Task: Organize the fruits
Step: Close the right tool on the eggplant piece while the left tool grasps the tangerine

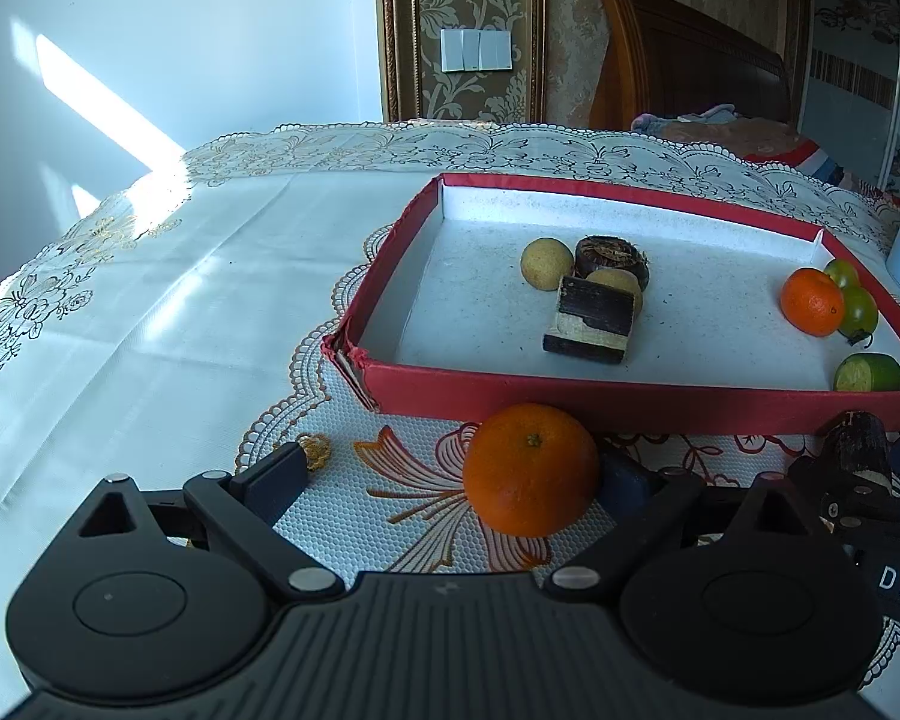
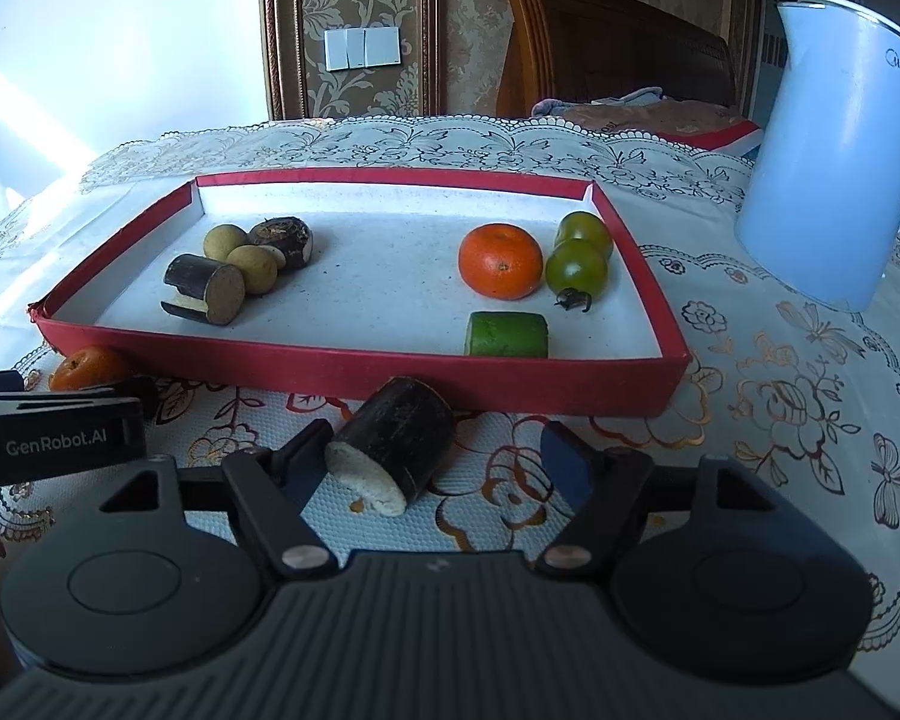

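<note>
A red shallow box [image 1: 570,405] [image 2: 342,367] holds two longans, dark sugarcane pieces [image 2: 207,291], a mandarin [image 2: 500,261], two green tomatoes [image 2: 576,267] and a green chunk [image 2: 507,335]. My left gripper [image 1: 456,480] is open on the tablecloth in front of the box; an orange [image 1: 530,469] sits between its fingers, close to the right finger. My right gripper [image 2: 435,459] is open; a dark sugarcane piece [image 2: 393,443] lies between its fingers, near the left finger. That piece also shows in the left wrist view [image 1: 857,447].
A white electric kettle [image 2: 834,150] stands right of the box. The table [image 1: 150,300] has a lace floral cloth and falls away at the left. A wooden bed headboard [image 1: 684,54] and wall are behind.
</note>
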The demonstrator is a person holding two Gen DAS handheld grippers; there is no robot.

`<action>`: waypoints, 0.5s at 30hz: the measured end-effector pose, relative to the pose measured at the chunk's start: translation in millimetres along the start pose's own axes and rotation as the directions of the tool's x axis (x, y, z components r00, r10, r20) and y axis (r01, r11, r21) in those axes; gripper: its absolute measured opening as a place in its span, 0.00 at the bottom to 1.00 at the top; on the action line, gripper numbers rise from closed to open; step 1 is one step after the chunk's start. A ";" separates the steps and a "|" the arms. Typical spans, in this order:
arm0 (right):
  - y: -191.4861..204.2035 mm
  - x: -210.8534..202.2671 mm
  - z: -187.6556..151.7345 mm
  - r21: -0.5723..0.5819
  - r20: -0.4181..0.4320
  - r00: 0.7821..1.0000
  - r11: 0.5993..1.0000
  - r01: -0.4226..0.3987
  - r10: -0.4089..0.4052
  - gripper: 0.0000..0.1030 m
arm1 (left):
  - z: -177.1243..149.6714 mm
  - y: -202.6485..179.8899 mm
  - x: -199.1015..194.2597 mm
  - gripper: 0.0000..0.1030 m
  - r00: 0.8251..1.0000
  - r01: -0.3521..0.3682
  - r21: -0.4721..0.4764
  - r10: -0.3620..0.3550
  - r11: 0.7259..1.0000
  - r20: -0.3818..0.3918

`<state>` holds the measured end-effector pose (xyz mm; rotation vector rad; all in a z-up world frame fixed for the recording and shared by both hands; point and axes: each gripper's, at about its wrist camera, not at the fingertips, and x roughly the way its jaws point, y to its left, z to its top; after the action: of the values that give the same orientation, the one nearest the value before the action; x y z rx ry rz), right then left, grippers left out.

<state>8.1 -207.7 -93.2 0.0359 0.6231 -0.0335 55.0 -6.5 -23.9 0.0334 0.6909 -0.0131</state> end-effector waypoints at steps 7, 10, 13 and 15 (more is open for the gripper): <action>1.4 -2.3 -0.4 -0.010 0.009 1.000 1.000 -0.016 0.017 0.55 | -0.5 0.4 0.4 0.97 1.000 0.000 -0.001 0.000 1.000 0.000; 2.4 -2.3 -0.4 -0.014 0.011 1.000 1.000 -0.019 0.019 0.53 | -0.5 0.6 0.4 0.97 1.000 0.001 -0.002 -0.001 1.000 0.000; 3.5 -2.4 -0.7 -0.020 0.012 1.000 1.000 -0.016 0.016 0.53 | -0.6 0.4 0.5 0.97 1.000 0.000 -0.002 0.000 1.000 -0.001; 3.2 -2.4 -0.7 -0.019 0.012 1.000 1.000 -0.016 0.017 0.53 | -0.2 1.2 0.9 0.98 1.000 -0.002 -0.006 0.002 1.000 -0.004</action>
<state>5.9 -204.5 -92.3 0.0230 0.6107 -0.0119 55.5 -5.3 -24.5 0.0281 0.6945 -0.0094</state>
